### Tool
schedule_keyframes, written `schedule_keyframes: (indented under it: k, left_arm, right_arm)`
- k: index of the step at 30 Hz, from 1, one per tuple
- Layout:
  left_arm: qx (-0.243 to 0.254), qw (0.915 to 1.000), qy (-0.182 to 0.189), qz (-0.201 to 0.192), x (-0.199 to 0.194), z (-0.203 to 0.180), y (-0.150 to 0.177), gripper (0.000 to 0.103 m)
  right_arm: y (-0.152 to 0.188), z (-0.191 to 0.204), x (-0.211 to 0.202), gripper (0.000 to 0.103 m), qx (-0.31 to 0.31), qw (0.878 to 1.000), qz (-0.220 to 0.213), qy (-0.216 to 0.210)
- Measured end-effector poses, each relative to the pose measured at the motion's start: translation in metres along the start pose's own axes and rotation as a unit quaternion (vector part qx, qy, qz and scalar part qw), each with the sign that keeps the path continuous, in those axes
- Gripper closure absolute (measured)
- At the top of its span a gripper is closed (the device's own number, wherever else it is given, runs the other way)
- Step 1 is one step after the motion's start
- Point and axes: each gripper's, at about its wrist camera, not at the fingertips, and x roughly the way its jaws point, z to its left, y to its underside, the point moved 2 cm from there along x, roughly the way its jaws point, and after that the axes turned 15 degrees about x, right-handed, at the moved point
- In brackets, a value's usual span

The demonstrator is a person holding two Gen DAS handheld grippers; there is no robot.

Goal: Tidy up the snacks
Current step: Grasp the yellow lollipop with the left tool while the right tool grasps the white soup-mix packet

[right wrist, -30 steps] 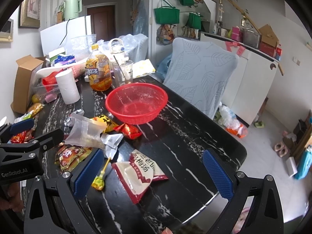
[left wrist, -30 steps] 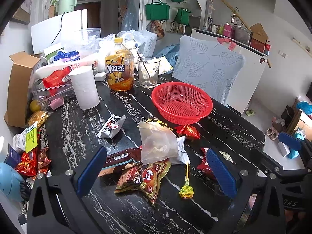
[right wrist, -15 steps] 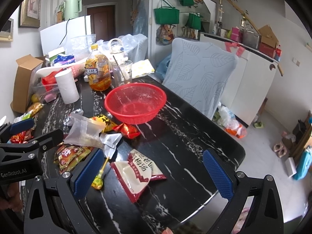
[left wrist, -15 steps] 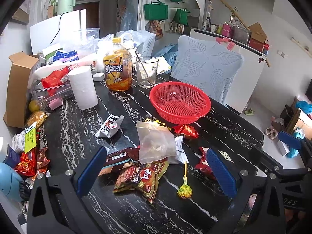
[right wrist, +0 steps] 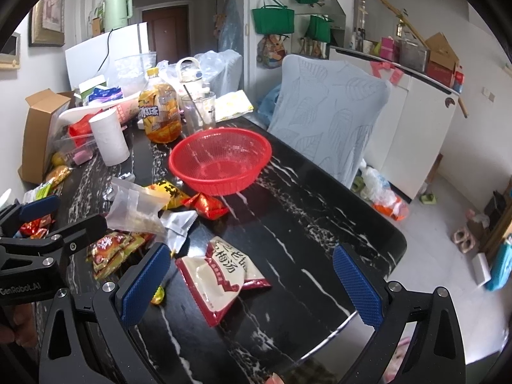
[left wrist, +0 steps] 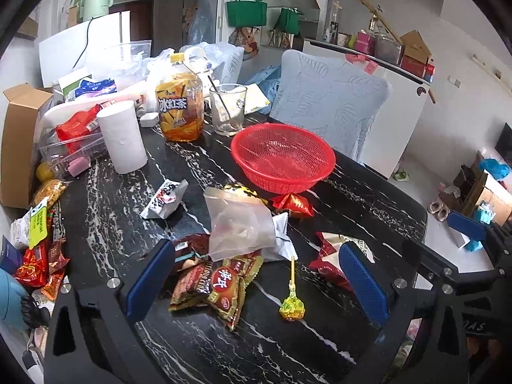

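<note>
Several crinkled foil and plastic snack packets lie scattered over a glossy black table (left wrist: 368, 198) veined with white. At the far left of the left wrist view a heap of red and green wrappers (left wrist: 35, 249) sits at the table edge, with a smooth white paper roll (left wrist: 123, 140) standing upright above it. Left of centre lies a small white torn packet (left wrist: 164, 200); below it a brown-and-red snack bag (left wrist: 220, 283) rests partly under a cloudy clear plastic bag (left wrist: 240, 224). A yellow-wrapped lollipop (left wrist: 292, 307) lies just right of these. The round red mesh basket (left wrist: 283, 156) stands empty at upper centre, apart from the packets. The left gripper (left wrist: 256, 283) hovers with jaws wide apart, gripping nothing. In the right wrist view a flat red-and-white pouch (right wrist: 220, 275) lies between the wide-open jaws of the right gripper (right wrist: 249, 283), untouched.
</note>
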Motion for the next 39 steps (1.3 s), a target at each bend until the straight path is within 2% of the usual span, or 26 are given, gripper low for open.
schedule_keyframes:
  k: [10,15,22,27,33,39]
  left_arm:
    - [0.017,0.9997,0.009,0.016,0.02,-0.02,0.011,0.0]
    - [0.019,0.9991,0.011,0.036,0.03,-0.028,0.02,0.0]
    - [0.015,0.9976,-0.009,0.067,0.04,-0.033,0.034,0.0]
    - [0.013,0.9956,-0.04,0.084,0.043,-0.034,0.043,0.0]
    - [-0.024,0.9932,-0.041,0.106,0.043,-0.03,0.057,0.0]
    - [-0.027,0.9922,-0.042,0.114,0.044,-0.035,0.059,0.0]
  right_arm:
    - [0.011,-0.018,0.02,0.0,0.006,0.999,0.034,-0.016]
    - [0.019,-0.03,0.033,0.0,0.01,0.998,0.055,-0.024]
    - [0.026,-0.038,0.054,0.0,0.01,0.994,0.087,-0.067]
    - [0.027,-0.034,0.072,0.0,-0.005,0.987,0.111,-0.112]
    - [0.026,-0.025,0.098,0.0,-0.029,0.976,0.144,-0.158]
    - [0.03,-0.02,0.114,0.001,-0.036,0.964,0.175,-0.197]
